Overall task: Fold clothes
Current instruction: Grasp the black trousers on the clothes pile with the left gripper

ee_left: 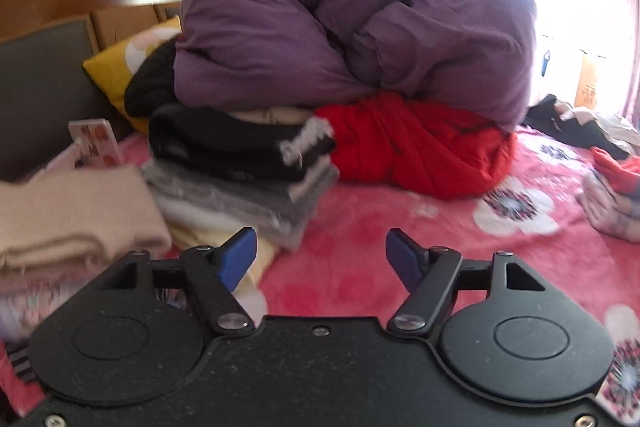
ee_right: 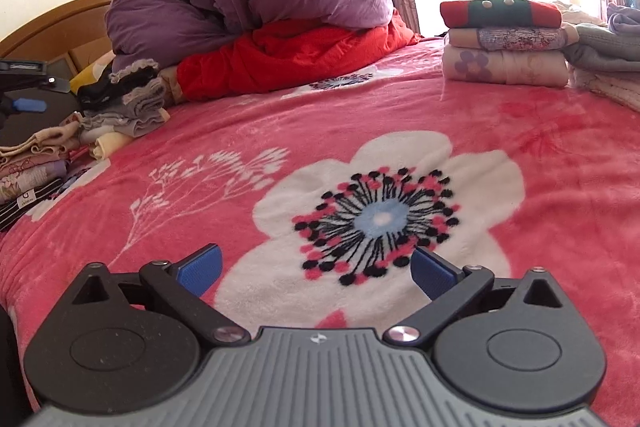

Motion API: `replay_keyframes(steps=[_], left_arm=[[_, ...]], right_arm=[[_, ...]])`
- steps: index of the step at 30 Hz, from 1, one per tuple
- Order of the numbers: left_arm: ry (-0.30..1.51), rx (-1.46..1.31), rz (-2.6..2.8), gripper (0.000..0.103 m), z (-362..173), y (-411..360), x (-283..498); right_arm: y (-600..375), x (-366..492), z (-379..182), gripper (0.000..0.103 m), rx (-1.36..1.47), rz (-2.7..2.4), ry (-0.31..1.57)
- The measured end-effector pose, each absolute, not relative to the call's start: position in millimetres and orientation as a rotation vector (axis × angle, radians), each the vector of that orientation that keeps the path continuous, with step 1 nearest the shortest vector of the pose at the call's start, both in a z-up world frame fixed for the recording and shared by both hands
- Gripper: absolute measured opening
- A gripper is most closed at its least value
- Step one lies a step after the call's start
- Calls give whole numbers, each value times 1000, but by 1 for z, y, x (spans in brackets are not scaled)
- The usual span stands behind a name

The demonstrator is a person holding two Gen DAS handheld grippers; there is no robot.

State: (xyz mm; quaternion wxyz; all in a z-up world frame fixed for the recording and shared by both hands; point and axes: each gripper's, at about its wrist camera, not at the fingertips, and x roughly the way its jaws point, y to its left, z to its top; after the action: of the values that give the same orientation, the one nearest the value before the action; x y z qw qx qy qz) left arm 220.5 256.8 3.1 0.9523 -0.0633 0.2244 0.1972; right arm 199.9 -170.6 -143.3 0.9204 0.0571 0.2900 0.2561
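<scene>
- The left gripper (ee_left: pixel 321 247) is held low and level, its two blue-padded fingers (ee_left: pixel 239 255) spread wide apart with nothing between them.
- In its own view its black body fills the lower edge from about 7 to 5 o'clock, and the fingers angle outward toward 11 and 1 o'clock.
- The right gripper (ee_right: pixel 316 269) also sits low, its fingers (ee_right: pixel 200 267) parted even wider and empty.
- Its ribbed grey body lies at 6 o'clock, with black linkage arms splaying to either side.
- From the right wrist view, the left gripper (ee_right: pixel 24 105) shows at 9 o'clock, at the far edge; one blue pad is visible there, the rest cut off.
</scene>
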Motion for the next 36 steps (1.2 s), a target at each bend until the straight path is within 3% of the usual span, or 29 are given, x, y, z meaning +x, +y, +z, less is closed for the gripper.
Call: replay_keyframes(steps=[6, 11, 14, 16, 17, 18, 21, 26, 28, 29, 30, 34, 35, 36], left_arm=[[436, -133, 457, 52, 0, 290, 283], [451, -129, 512, 36, -8, 318, 322], [505, -100, 489, 35, -11, 328, 338], [528, -59, 463, 24, -8, 324, 341], [542, -44, 455, 10, -7, 322, 341], [554, -35, 449, 5, -6, 321, 341], [568, -33, 453, 1, -4, 318, 335], [553, -41, 458, 2, 4, 312, 320], [561, -29, 459, 28, 6, 309, 321], [551, -12, 466, 55, 8, 306, 321], [542, 6, 473, 61, 9, 303, 321], [577, 51, 488, 61, 4, 300, 338], [596, 61, 502, 58, -1, 303, 346], [618, 70, 516, 46, -6, 306, 353]], right_arm=[[-173, 212, -159, 97, 142, 534, 644], [-168, 213, -165, 103, 118, 553, 638], [-167, 216, -166, 103, 118, 554, 638], [-167, 216, -166, 103, 119, 555, 638], [-167, 216, -166, 103, 118, 554, 638], [-167, 216, -166, 103, 118, 554, 639], [-167, 215, -165, 103, 117, 554, 639], [-169, 213, -162, 103, 123, 551, 642], [-170, 213, -161, 103, 125, 549, 645], [-171, 212, -161, 103, 126, 548, 647], [-171, 212, -161, 103, 126, 548, 647], [-172, 209, -159, 103, 130, 545, 644], [-172, 209, -158, 103, 132, 544, 642], [-173, 208, -157, 102, 135, 543, 641]])
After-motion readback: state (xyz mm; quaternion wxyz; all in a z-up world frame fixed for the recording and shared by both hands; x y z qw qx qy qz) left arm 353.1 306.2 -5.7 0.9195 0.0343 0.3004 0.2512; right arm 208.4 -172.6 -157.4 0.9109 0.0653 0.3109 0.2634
